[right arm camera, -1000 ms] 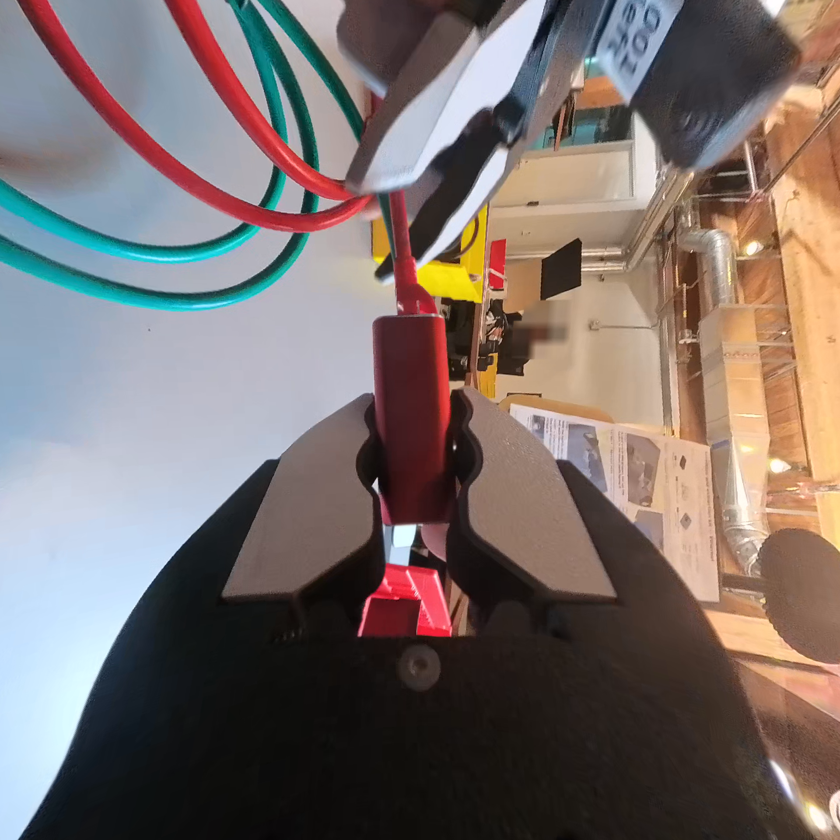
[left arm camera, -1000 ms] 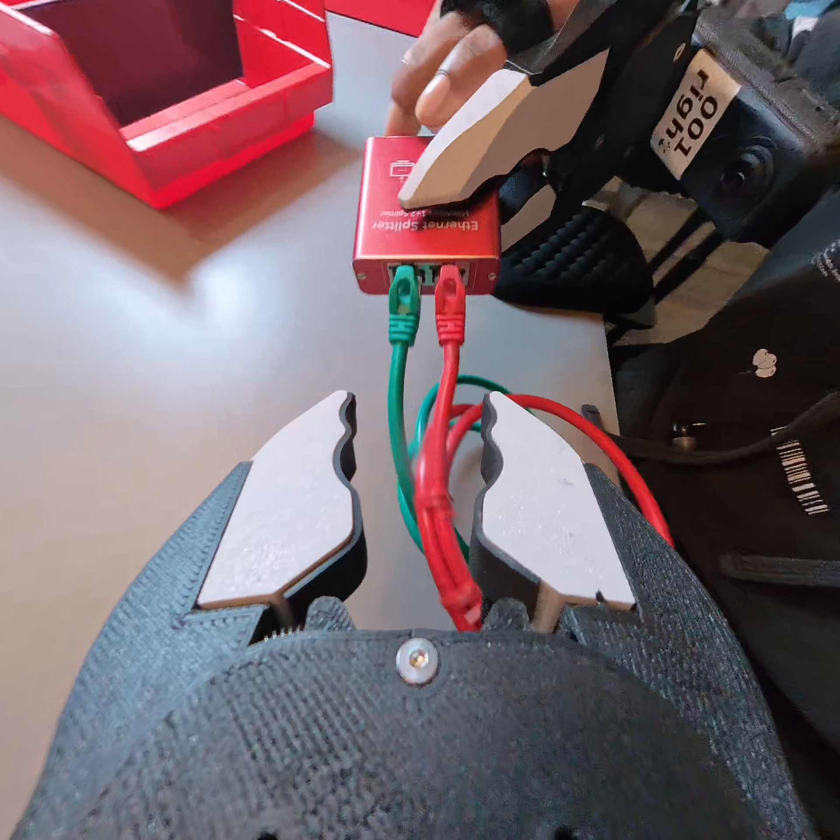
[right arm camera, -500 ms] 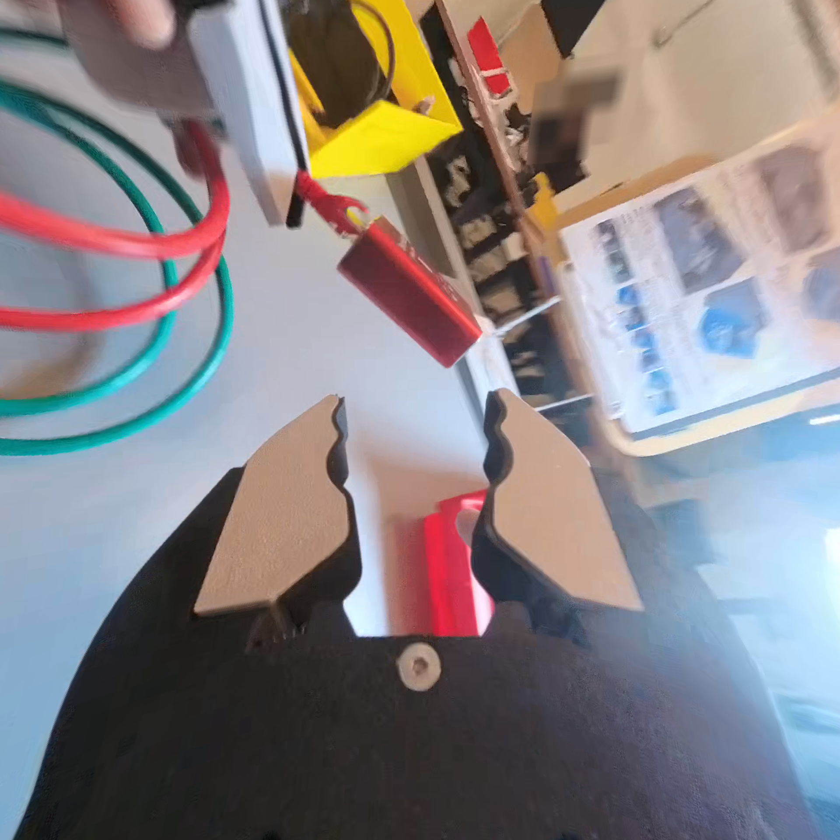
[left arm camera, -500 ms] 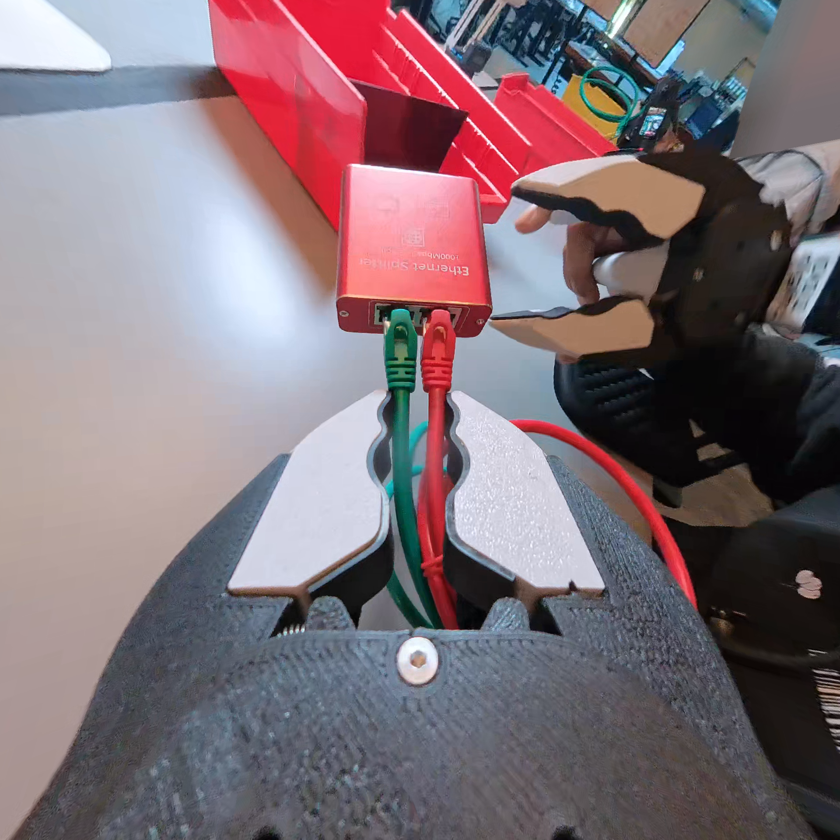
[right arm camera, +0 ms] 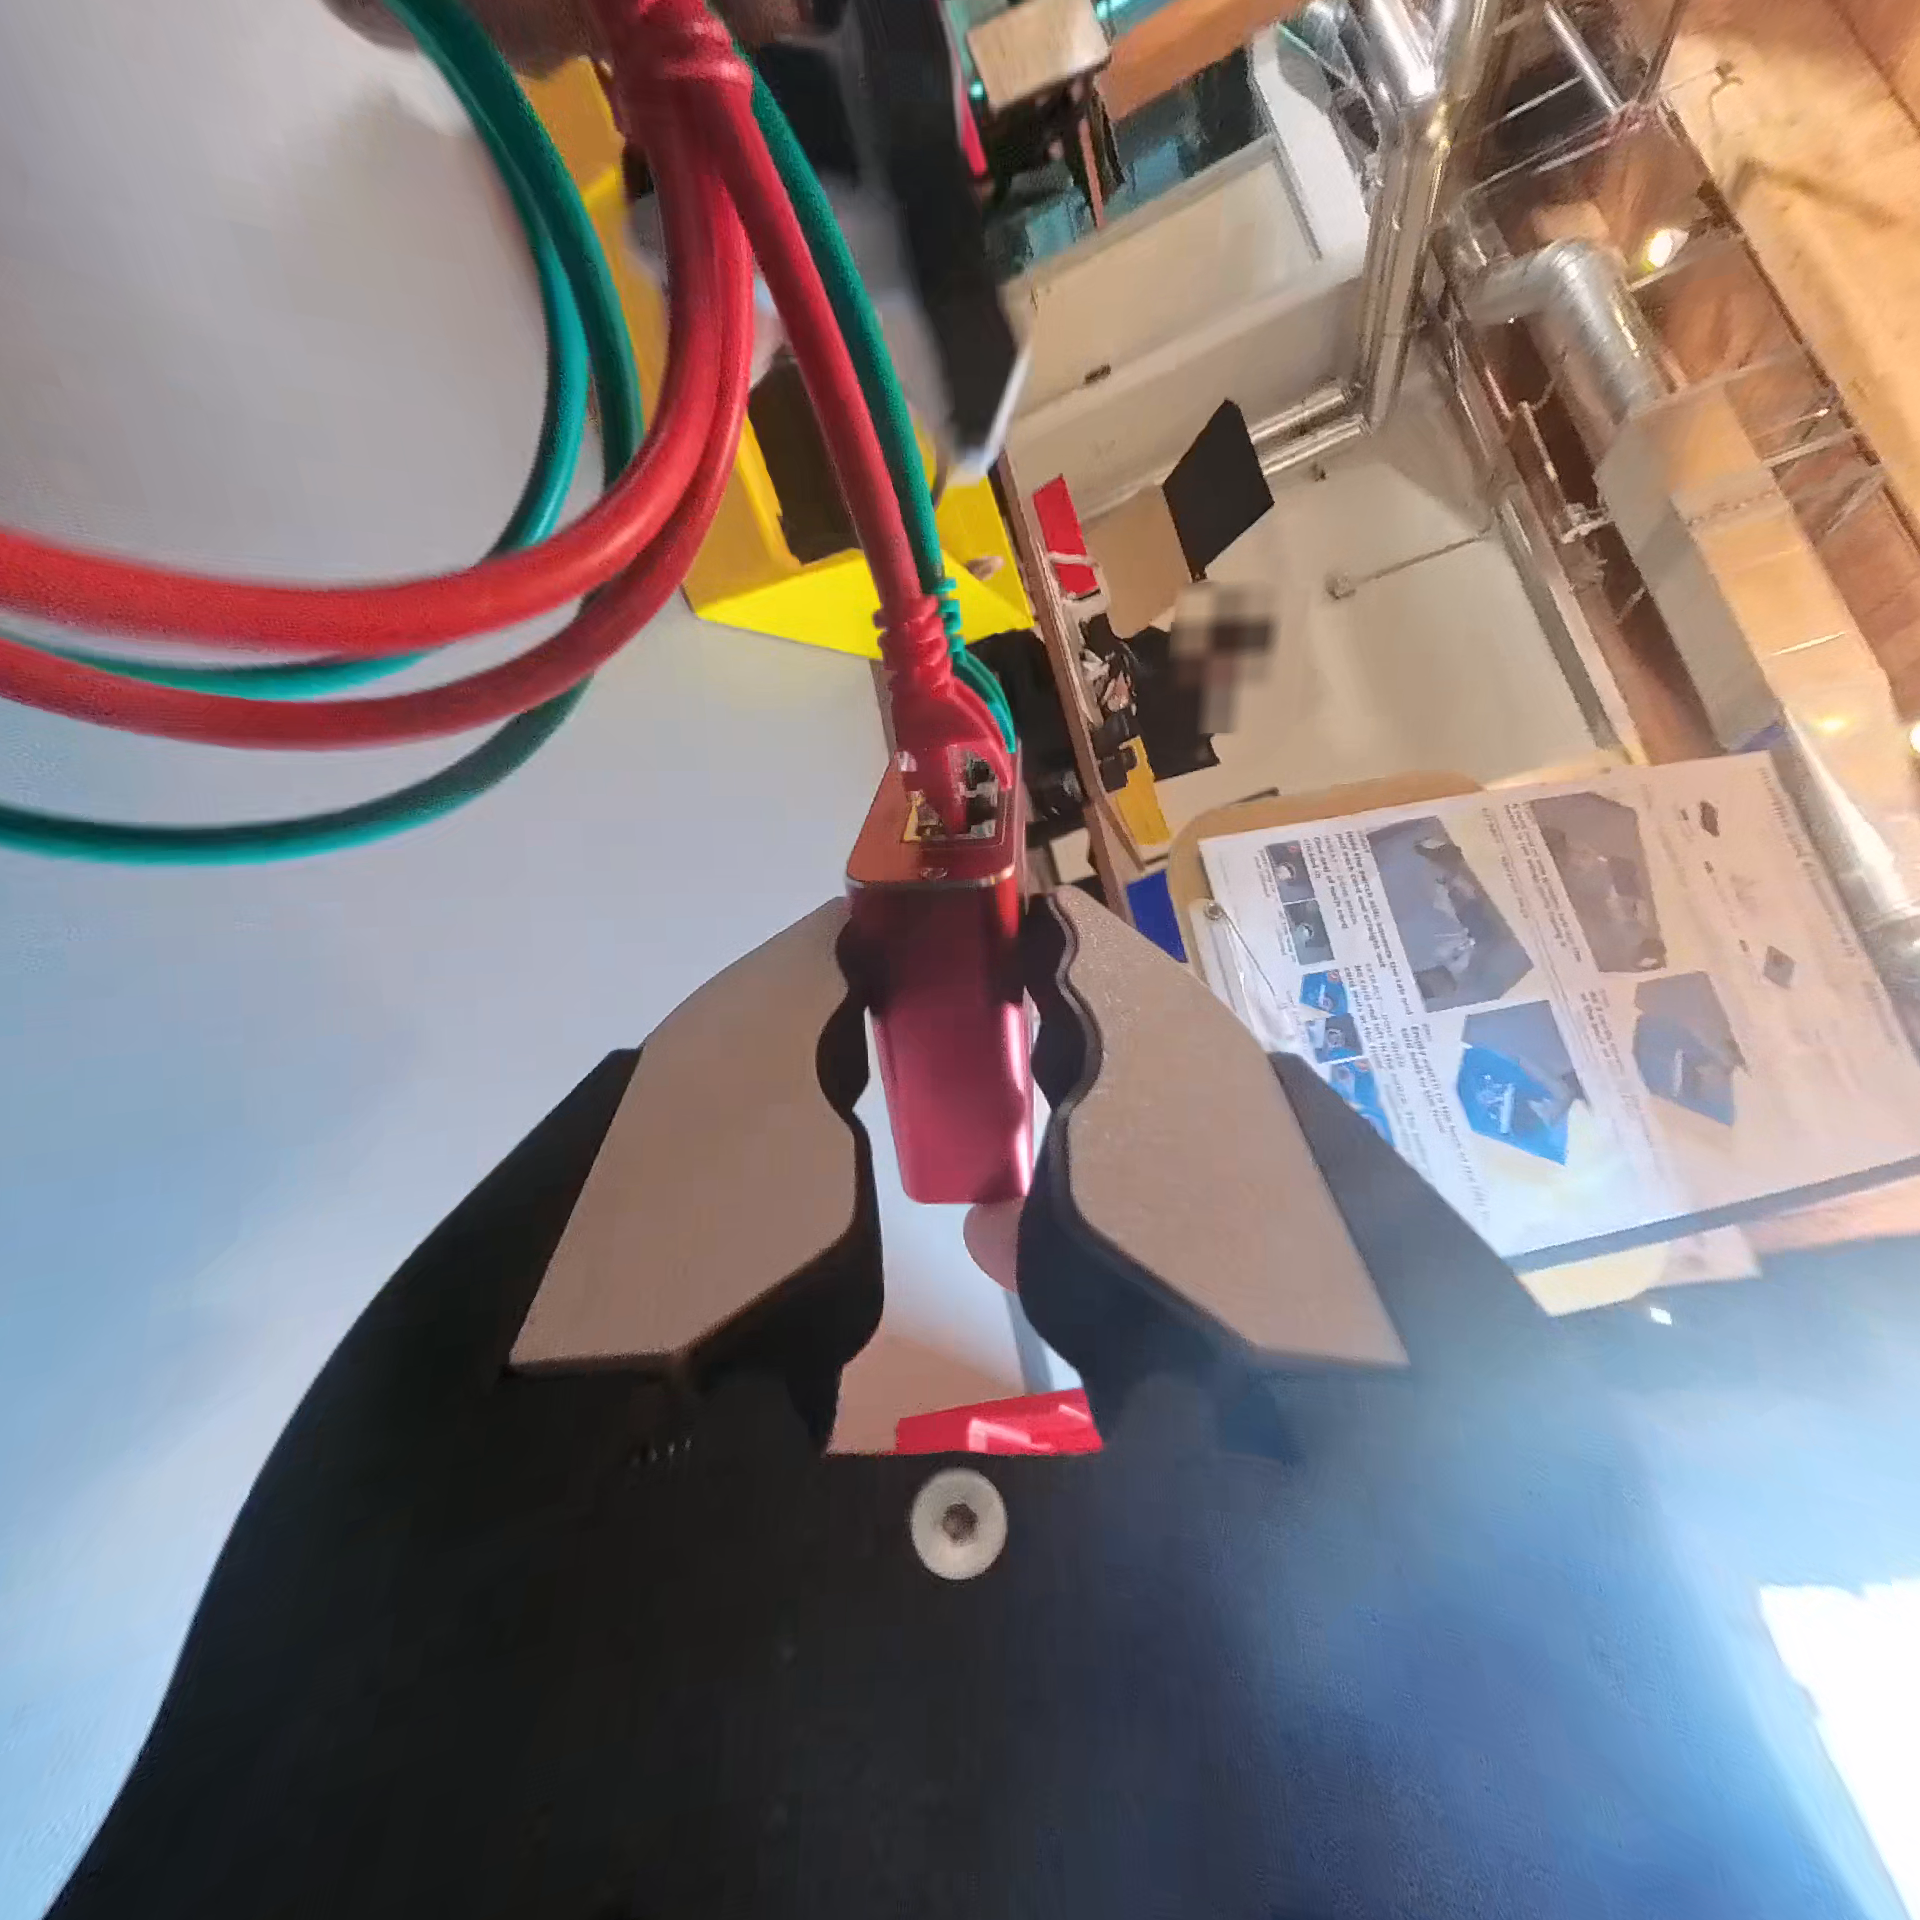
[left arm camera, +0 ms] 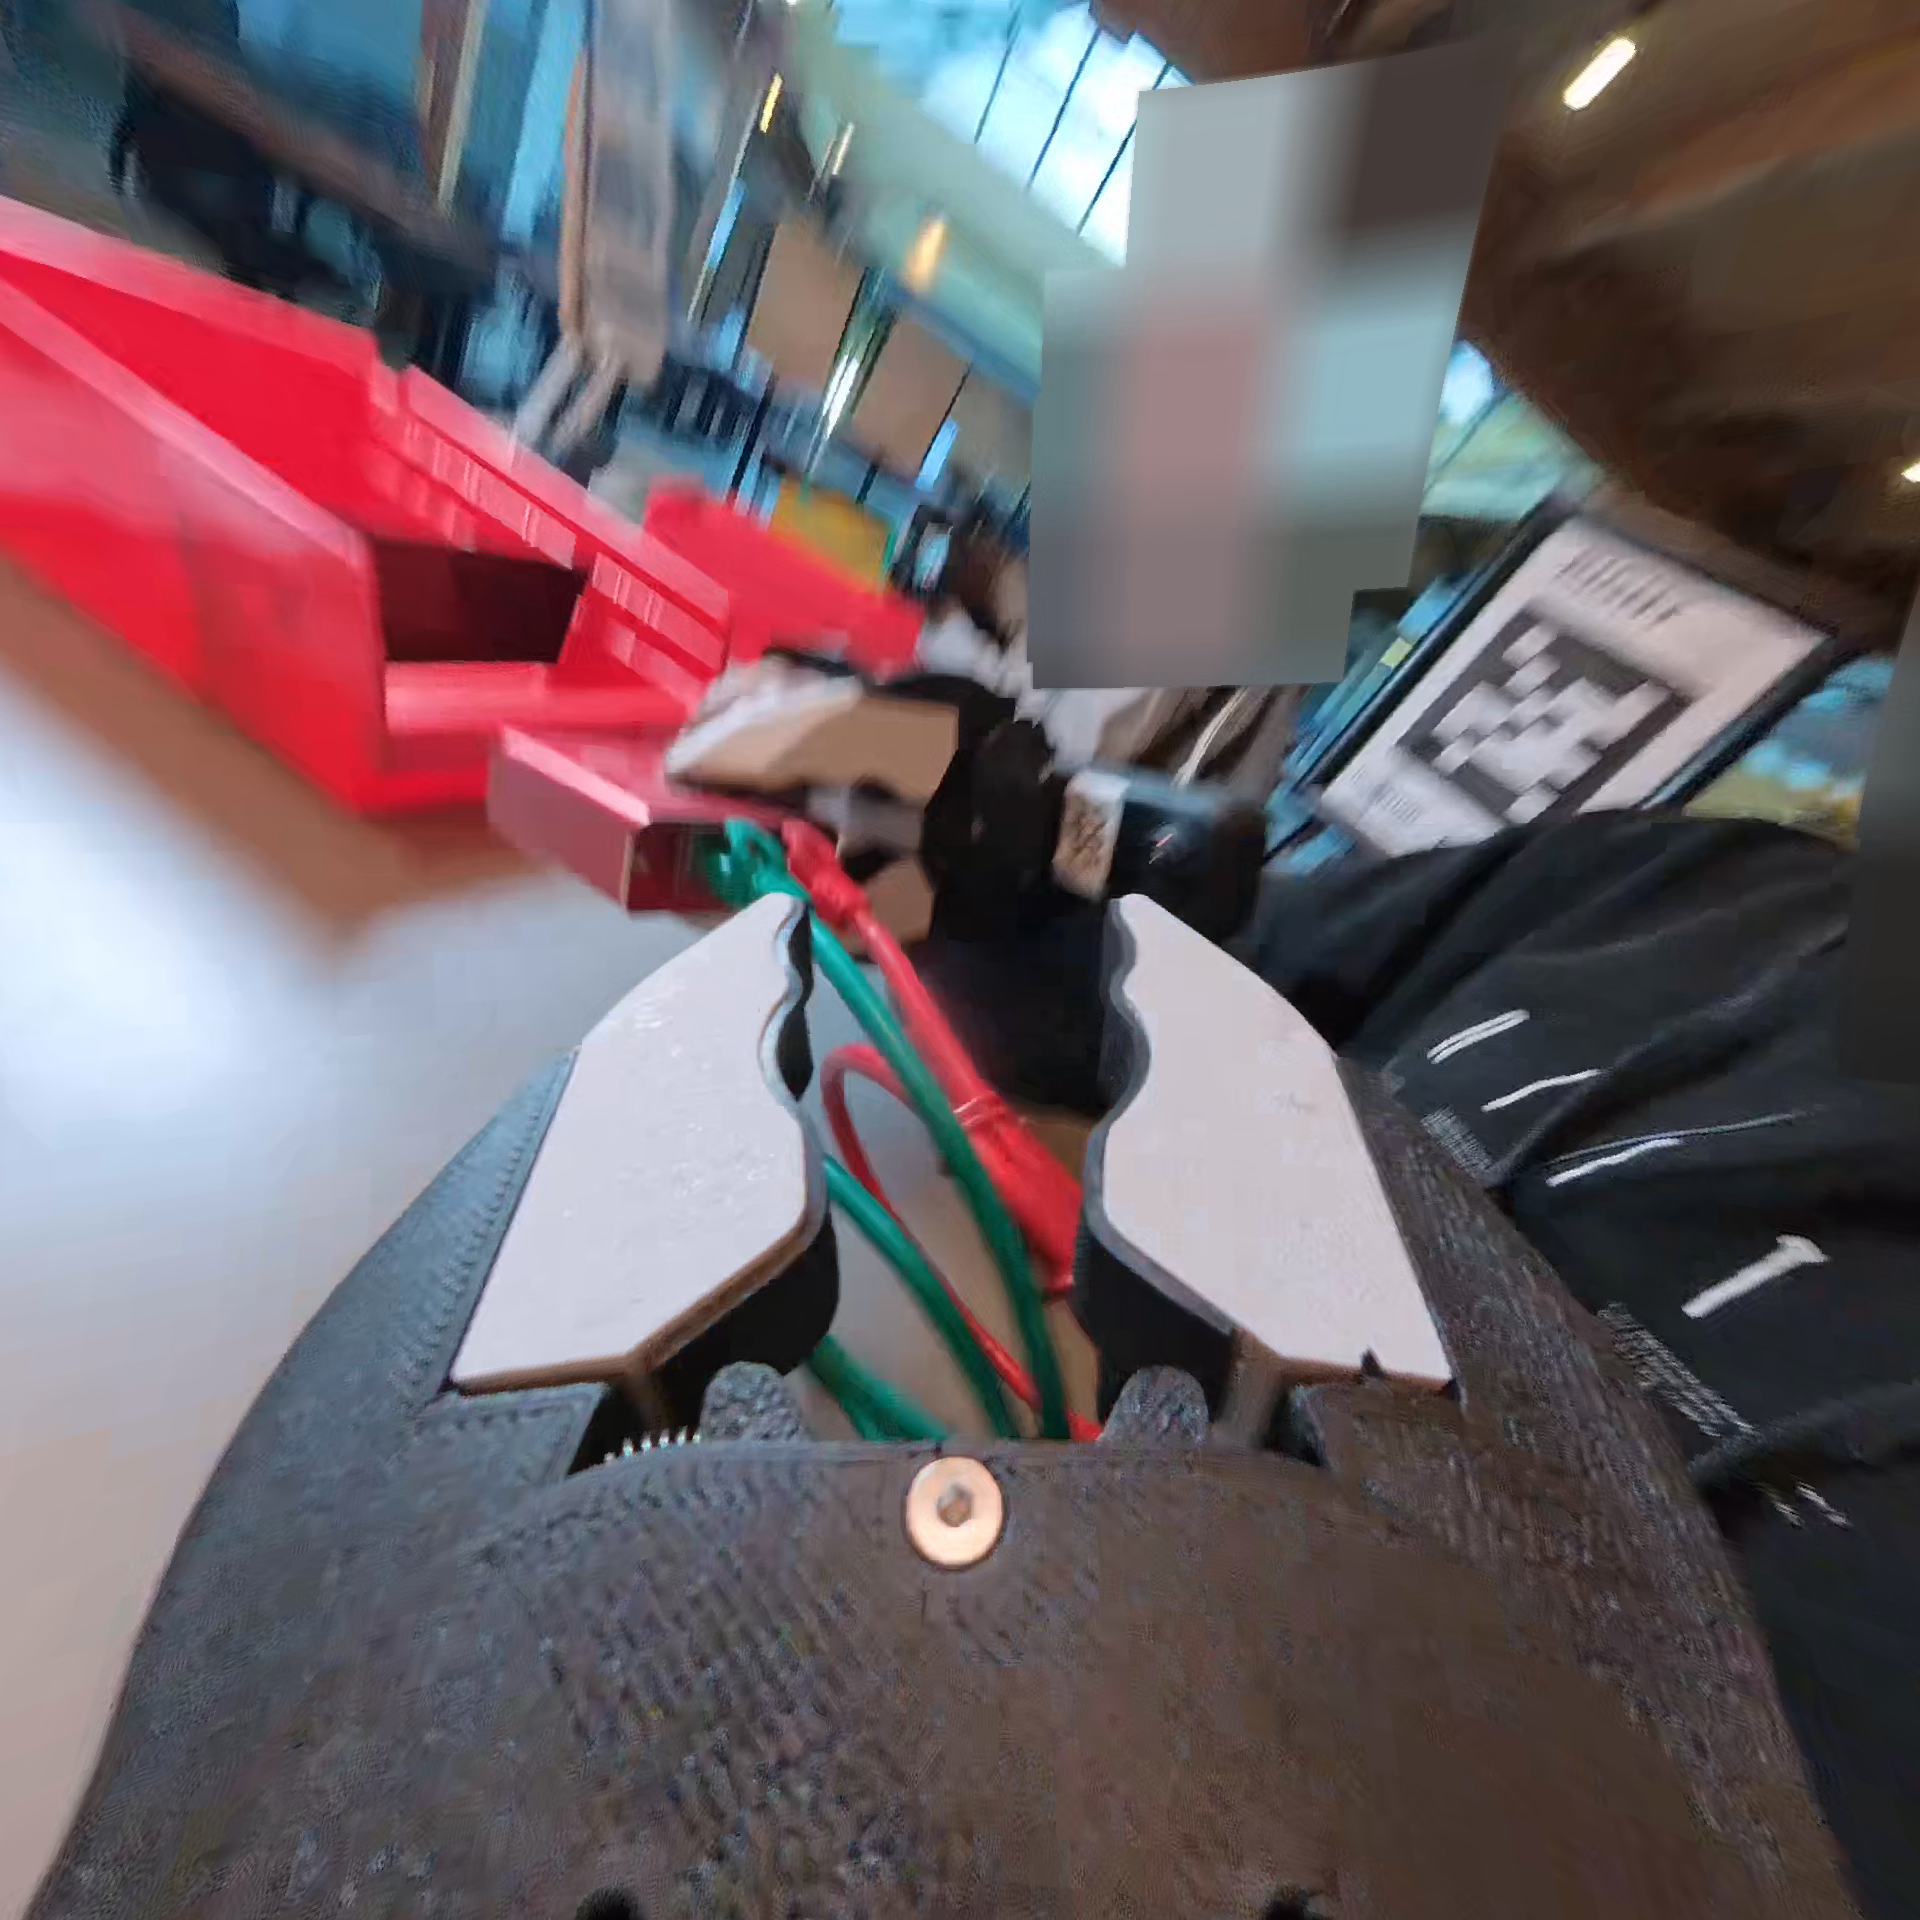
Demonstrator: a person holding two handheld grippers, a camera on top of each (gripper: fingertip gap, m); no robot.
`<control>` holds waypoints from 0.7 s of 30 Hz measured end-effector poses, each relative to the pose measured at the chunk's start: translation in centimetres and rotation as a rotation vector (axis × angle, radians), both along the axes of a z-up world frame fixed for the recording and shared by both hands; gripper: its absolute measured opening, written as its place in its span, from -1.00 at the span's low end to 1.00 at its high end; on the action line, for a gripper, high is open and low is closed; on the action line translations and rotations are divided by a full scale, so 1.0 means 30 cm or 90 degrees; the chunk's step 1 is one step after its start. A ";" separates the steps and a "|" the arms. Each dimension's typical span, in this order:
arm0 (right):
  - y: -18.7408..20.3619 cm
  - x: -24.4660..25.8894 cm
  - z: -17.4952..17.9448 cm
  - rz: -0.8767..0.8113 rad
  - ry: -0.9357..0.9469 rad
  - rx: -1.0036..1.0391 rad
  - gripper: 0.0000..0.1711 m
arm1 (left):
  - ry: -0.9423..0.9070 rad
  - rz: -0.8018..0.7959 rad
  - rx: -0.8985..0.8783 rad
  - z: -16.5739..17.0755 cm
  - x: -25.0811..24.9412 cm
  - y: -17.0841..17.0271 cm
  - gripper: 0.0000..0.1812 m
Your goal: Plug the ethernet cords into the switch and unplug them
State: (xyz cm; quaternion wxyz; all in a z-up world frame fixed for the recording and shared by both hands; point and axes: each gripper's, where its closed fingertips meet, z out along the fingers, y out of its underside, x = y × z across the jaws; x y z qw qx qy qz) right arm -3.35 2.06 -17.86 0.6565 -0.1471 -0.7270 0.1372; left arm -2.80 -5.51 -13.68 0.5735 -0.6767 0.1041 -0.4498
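Note:
The red switch is clamped between the fingers of my right gripper, held off the white table. A red cord and a green cord are plugged into its end face. In the blurred left wrist view, the switch is ahead to the left with the right gripper on it. My left gripper is open. The red cord and green cord run loosely between its fingers.
Red bins stand on the table to the left behind the switch. A yellow bin sits at the table's far edge. An illustrated poster and a tag board stand beyond. A person's dark clothing is on the right.
My right gripper, open half a second ago, has shut on the switch. My left gripper, then shut on both cords, has opened, and its view has swung round.

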 end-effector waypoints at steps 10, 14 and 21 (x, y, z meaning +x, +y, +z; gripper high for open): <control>-0.183 0.082 0.115 0.206 0.024 -0.254 -0.68 | 0.344 0.129 0.153 -0.109 -0.075 0.049 -0.36; -0.260 0.088 0.087 0.274 -0.025 -0.350 -0.67 | 0.451 0.072 0.219 -0.106 0.061 0.052 -0.58; -0.191 0.058 -0.029 0.246 -0.190 -0.490 -0.69 | 0.524 0.121 0.187 -0.142 0.010 0.043 -0.69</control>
